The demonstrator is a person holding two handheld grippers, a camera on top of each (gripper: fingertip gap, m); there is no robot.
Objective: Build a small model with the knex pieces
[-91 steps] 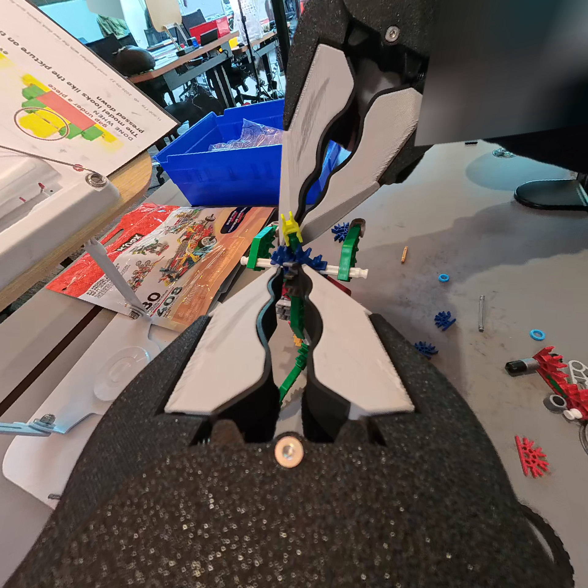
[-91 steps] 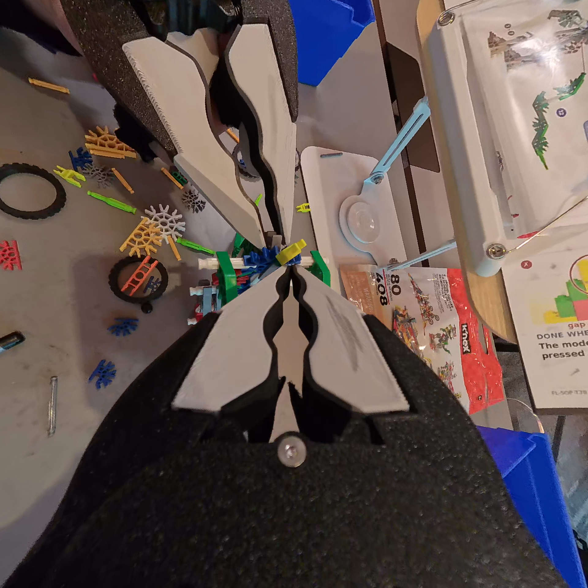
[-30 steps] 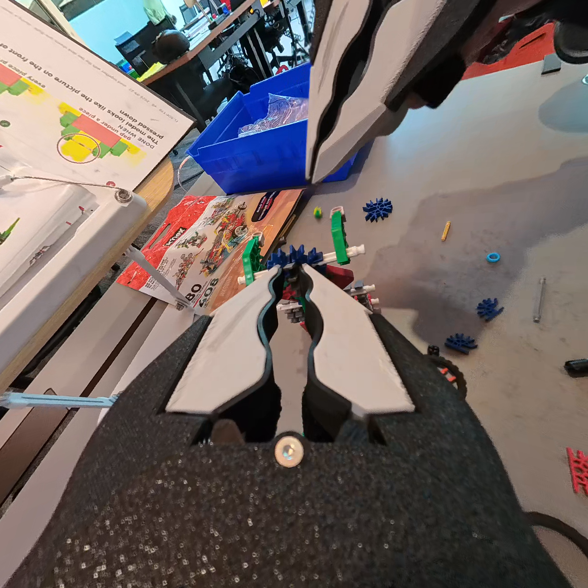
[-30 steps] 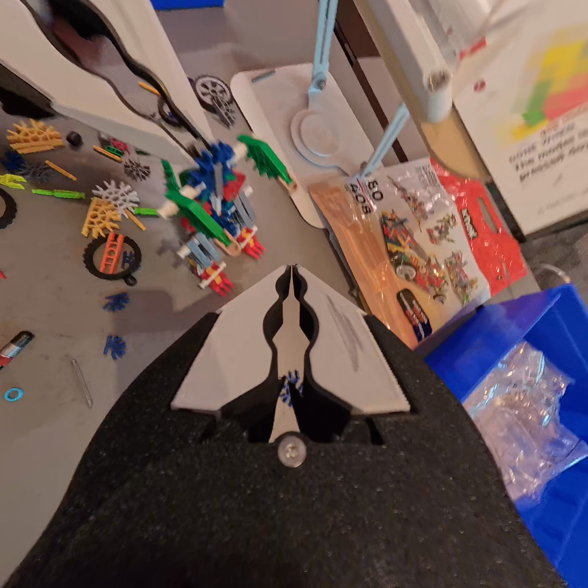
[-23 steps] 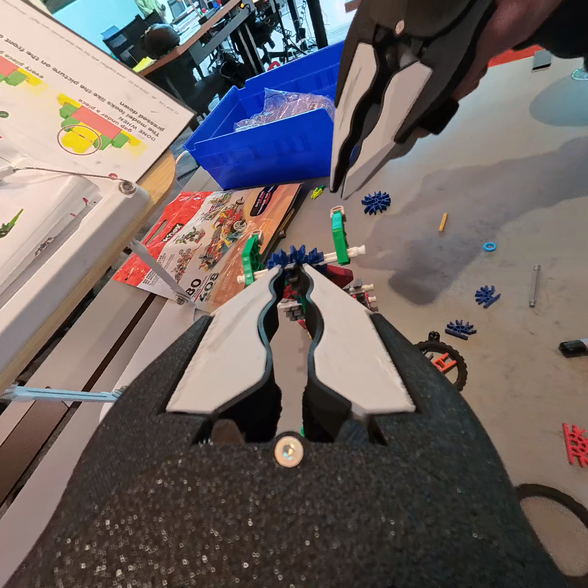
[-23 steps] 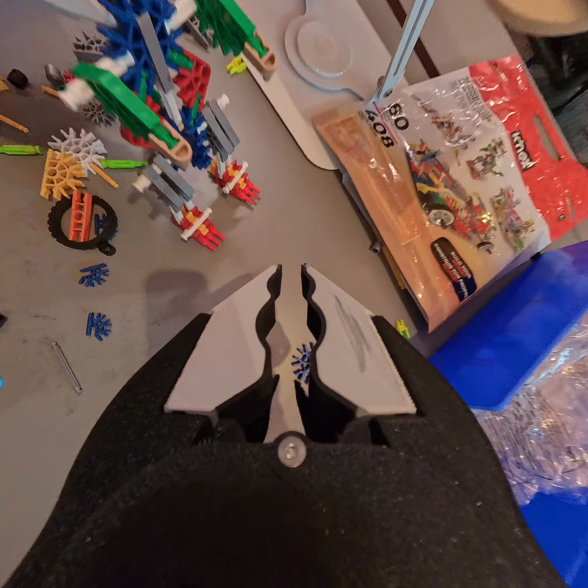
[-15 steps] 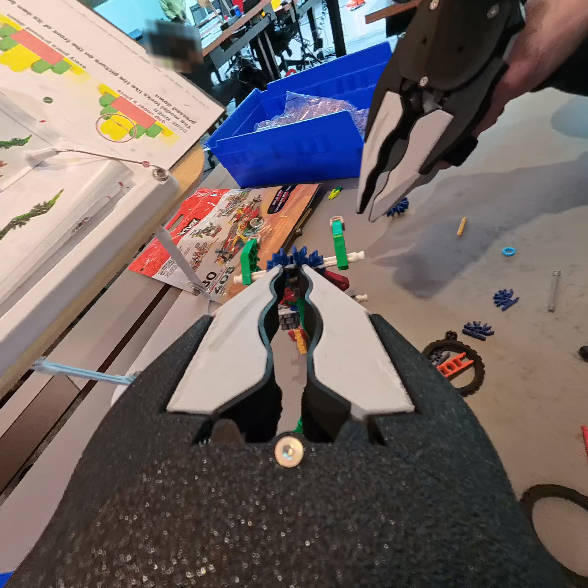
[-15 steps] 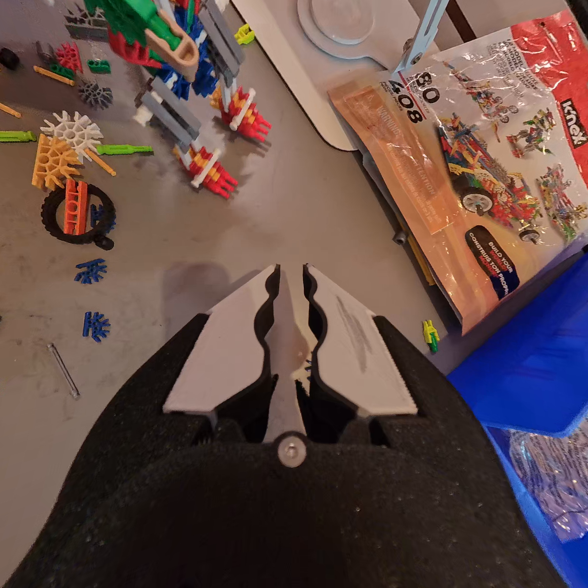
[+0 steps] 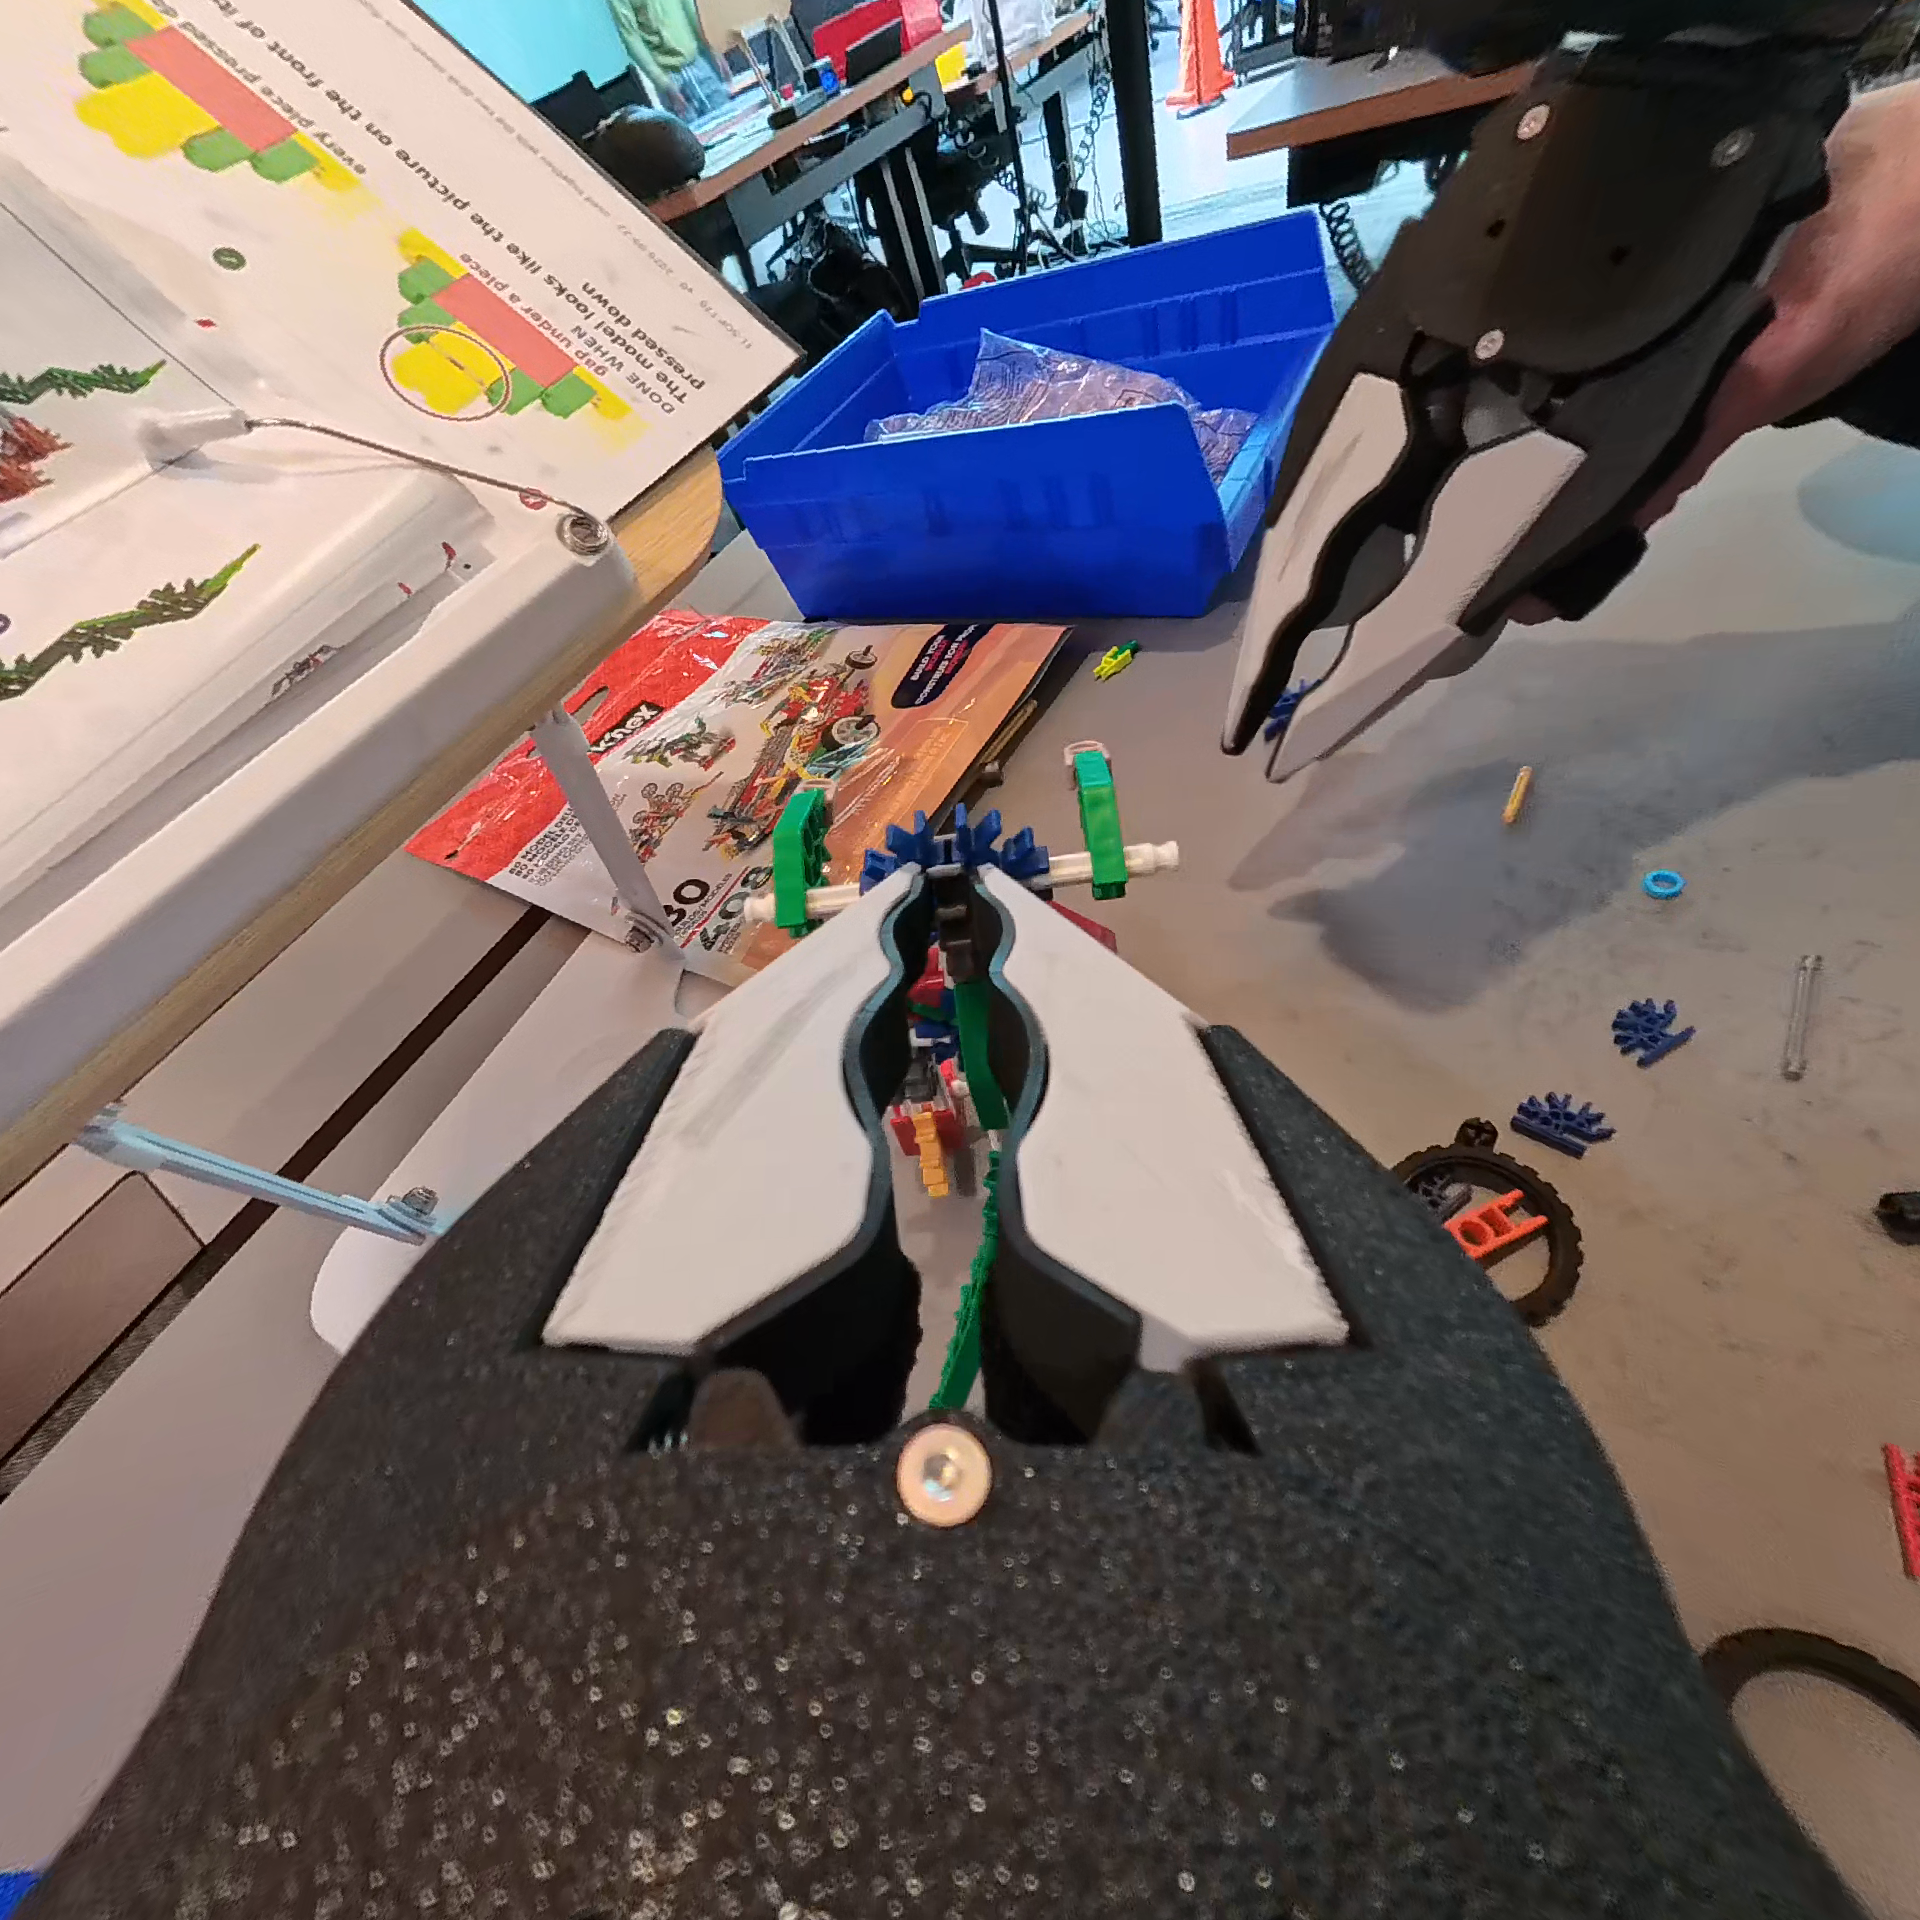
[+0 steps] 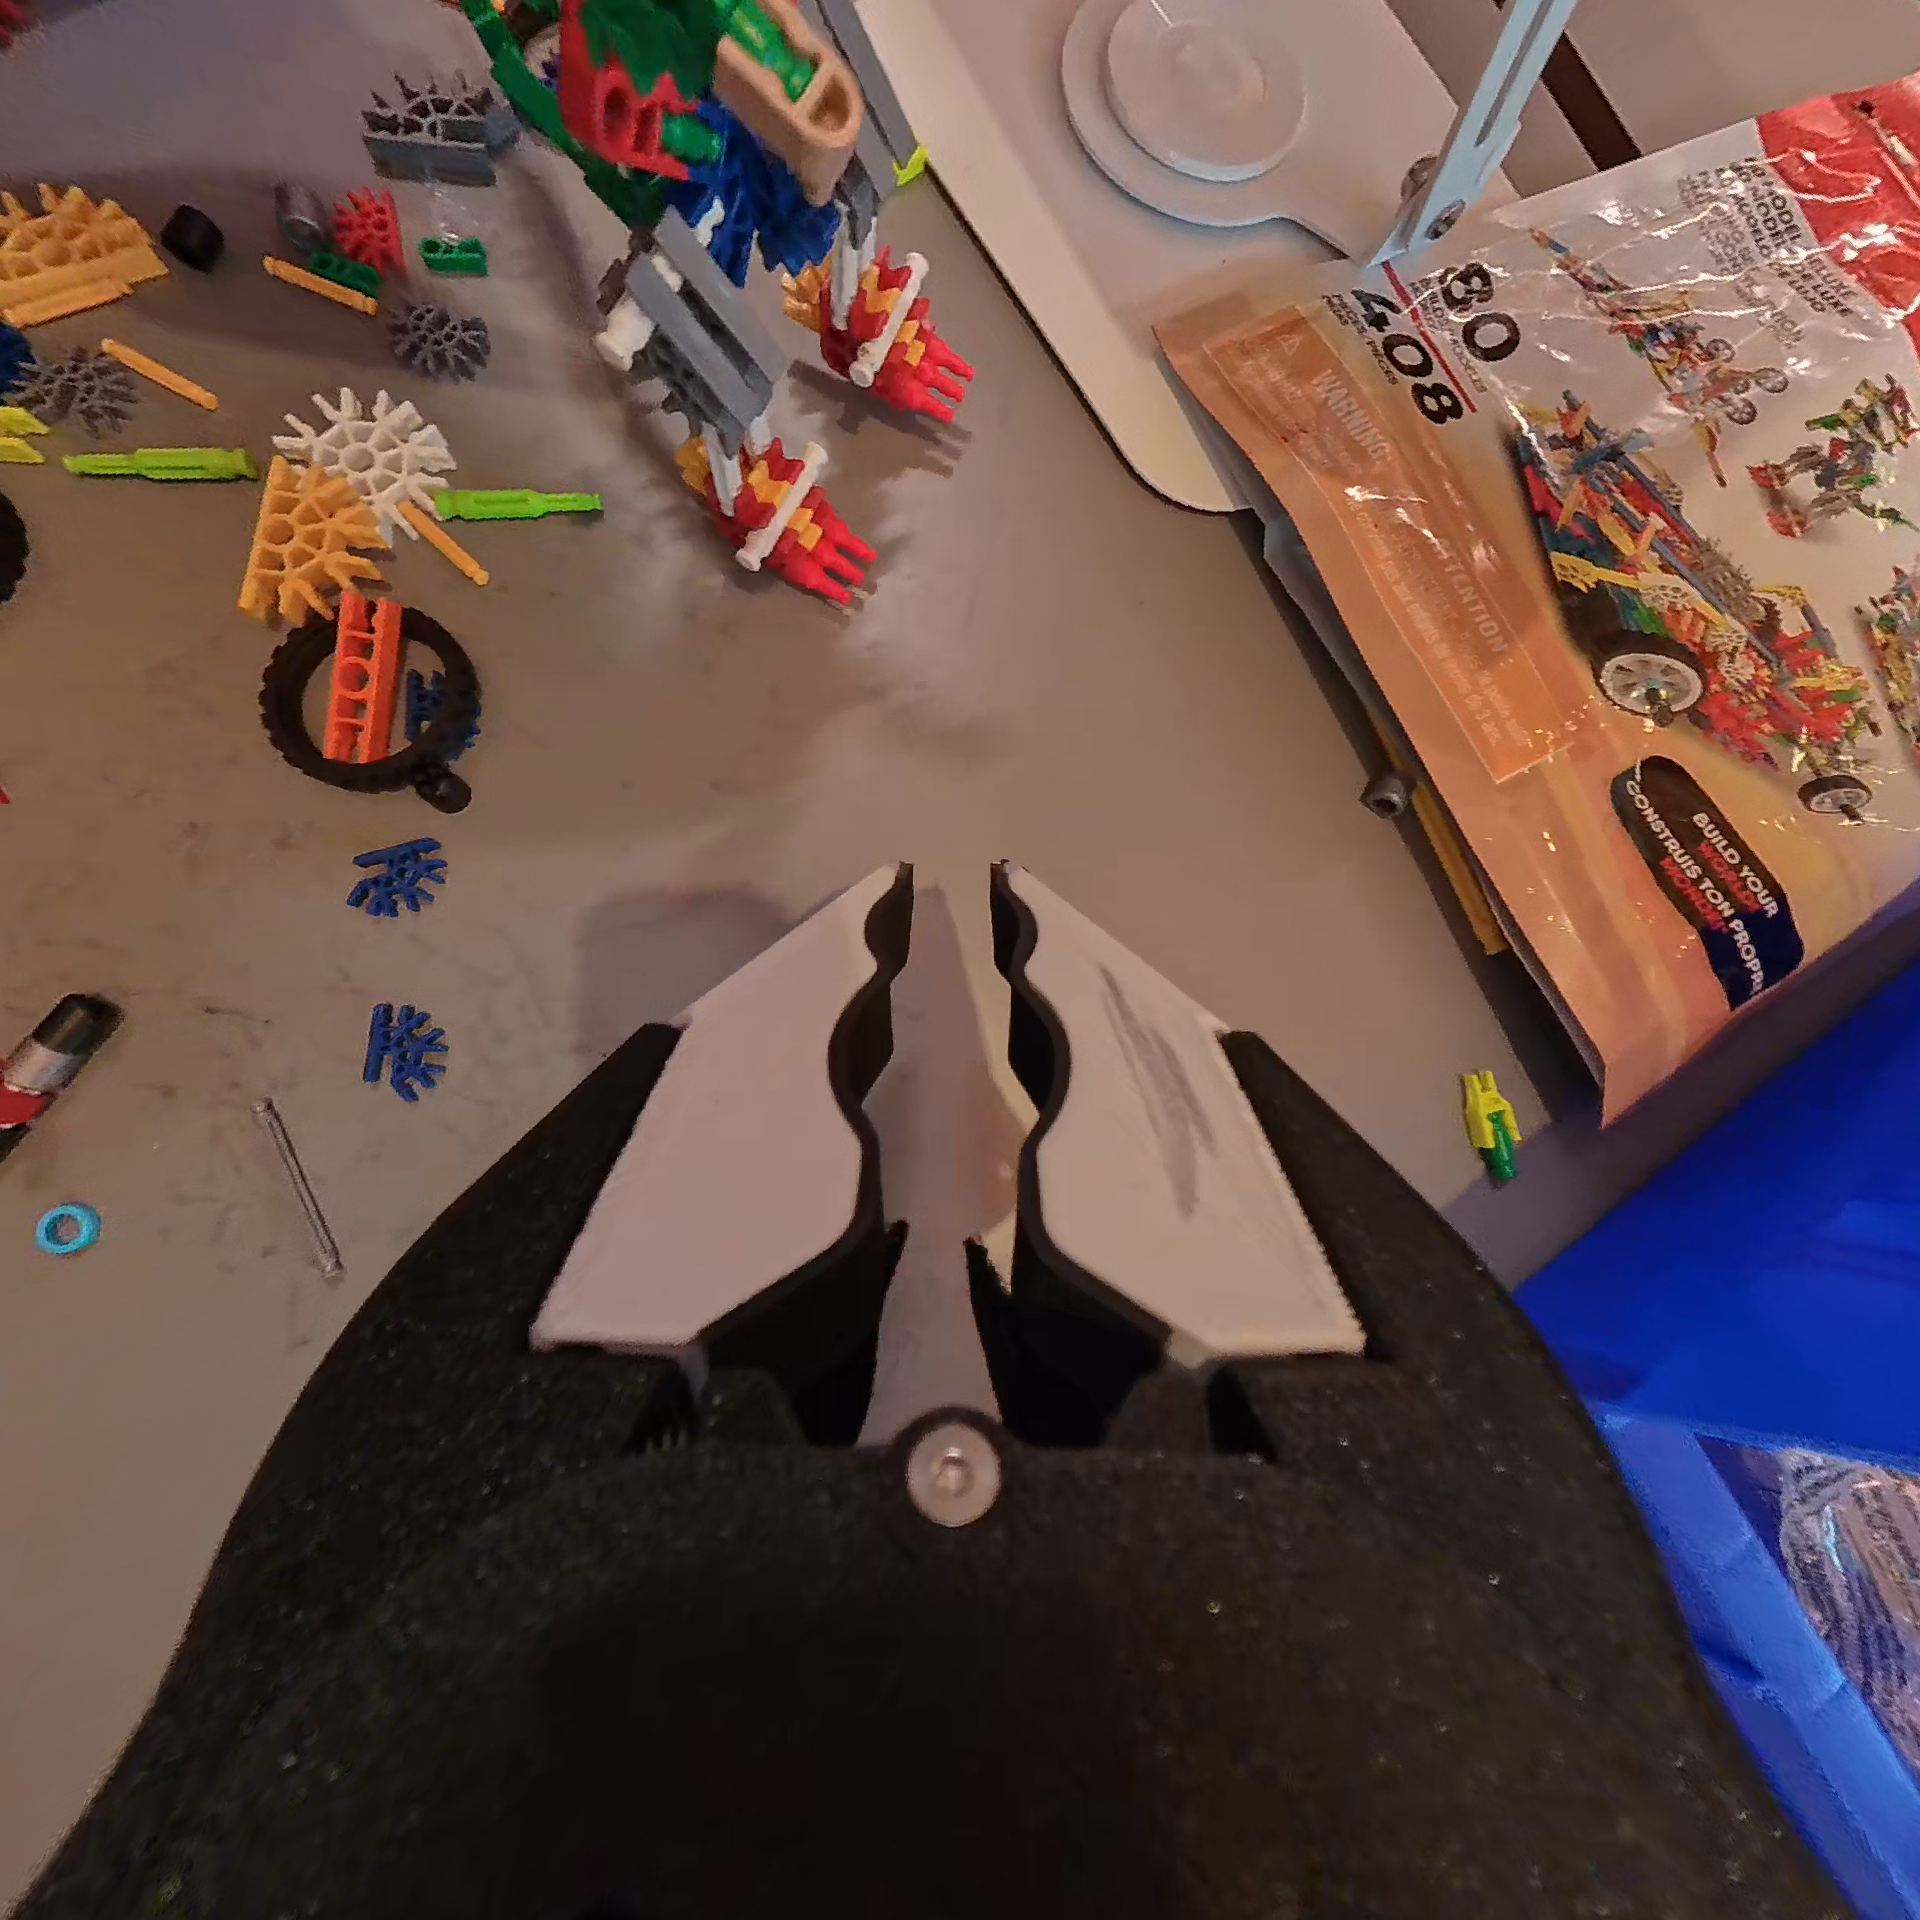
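Backed away from the toy model (image 9: 940, 914), the right gripper (image 10: 948, 868) now hangs over bare grey table (image 10: 935, 675), its fingers narrowly parted and holding nothing — the dropped yellow connector (image 10: 1488, 1107) lies just beside the blue bin (image 10: 1756, 1195). Nearer me, the left gripper (image 9: 948, 881) grips the model at its blue hub. Beyond lies the printed bag (image 9: 769, 758).

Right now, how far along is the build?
Built: the model has two clawed feet and green arms on its crossbar. In hand: left gripper shut on its top; right gripper open, empty. Left: a yellow clip, white connector and tyre lie loose.
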